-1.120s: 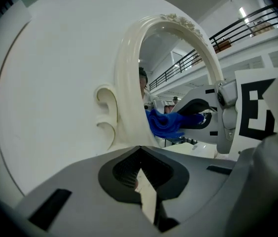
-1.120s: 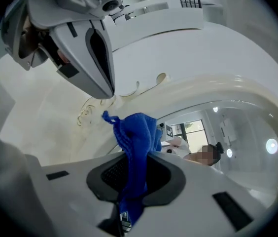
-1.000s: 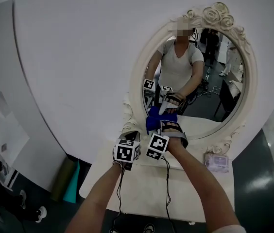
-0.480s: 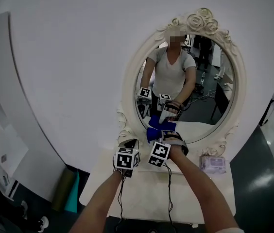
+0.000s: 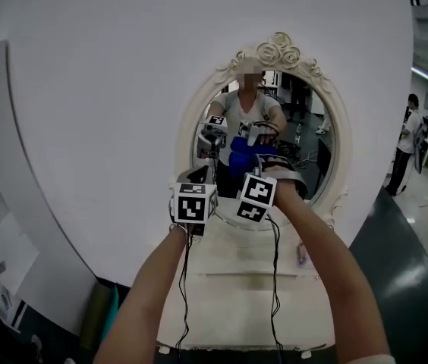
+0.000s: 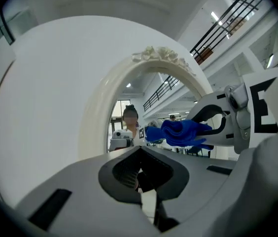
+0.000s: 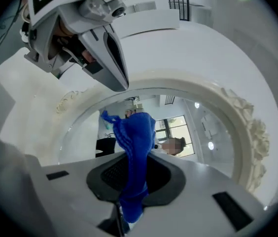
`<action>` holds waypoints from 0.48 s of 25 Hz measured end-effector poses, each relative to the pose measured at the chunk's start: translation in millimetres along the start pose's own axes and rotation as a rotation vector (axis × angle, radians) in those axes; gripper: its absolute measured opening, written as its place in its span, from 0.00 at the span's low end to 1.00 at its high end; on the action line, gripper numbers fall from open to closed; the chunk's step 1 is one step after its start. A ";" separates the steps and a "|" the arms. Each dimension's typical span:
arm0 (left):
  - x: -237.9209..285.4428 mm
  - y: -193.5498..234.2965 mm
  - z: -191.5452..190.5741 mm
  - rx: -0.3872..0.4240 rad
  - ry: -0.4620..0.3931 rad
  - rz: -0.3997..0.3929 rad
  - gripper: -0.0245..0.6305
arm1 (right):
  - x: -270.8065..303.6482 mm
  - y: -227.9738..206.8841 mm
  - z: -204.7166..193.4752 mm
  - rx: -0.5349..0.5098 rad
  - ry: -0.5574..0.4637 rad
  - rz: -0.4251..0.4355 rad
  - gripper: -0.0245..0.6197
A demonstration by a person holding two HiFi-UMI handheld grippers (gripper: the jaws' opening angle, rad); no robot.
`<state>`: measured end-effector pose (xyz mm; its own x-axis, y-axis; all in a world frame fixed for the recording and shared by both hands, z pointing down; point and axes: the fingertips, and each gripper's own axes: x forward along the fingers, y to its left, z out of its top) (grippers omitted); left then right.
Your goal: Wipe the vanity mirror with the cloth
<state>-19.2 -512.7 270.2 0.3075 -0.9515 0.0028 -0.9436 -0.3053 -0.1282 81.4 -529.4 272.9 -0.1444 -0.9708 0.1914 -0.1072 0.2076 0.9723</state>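
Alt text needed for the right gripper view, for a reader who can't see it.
A blue cloth is clamped in the right claw and stands up in front of the glass of an oval vanity mirror with an ornate white frame. The left claw, its jaws together, fills the upper left, pointing down toward the frame.

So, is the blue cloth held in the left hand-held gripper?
No, the blue cloth is pinched between the jaws of the right hand-held gripper, while the left hand-held gripper is shut on nothing.
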 end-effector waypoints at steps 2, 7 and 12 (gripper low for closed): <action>2.3 -2.1 39.4 0.001 -0.034 0.009 0.04 | -12.8 -43.6 -0.3 -0.012 0.000 -0.063 0.14; 10.7 -16.9 147.2 0.034 -0.146 -0.009 0.04 | -42.7 -145.8 -3.0 -0.067 0.012 -0.206 0.14; 9.4 -30.1 211.8 0.039 -0.204 -0.030 0.04 | -58.3 -197.2 -5.2 -0.110 0.021 -0.268 0.14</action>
<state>38.2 -504.7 64.1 0.3579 -0.9135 -0.1935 -0.9293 -0.3282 -0.1697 116.1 -514.3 70.7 -0.1045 -0.9919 -0.0728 -0.0317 -0.0699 0.9971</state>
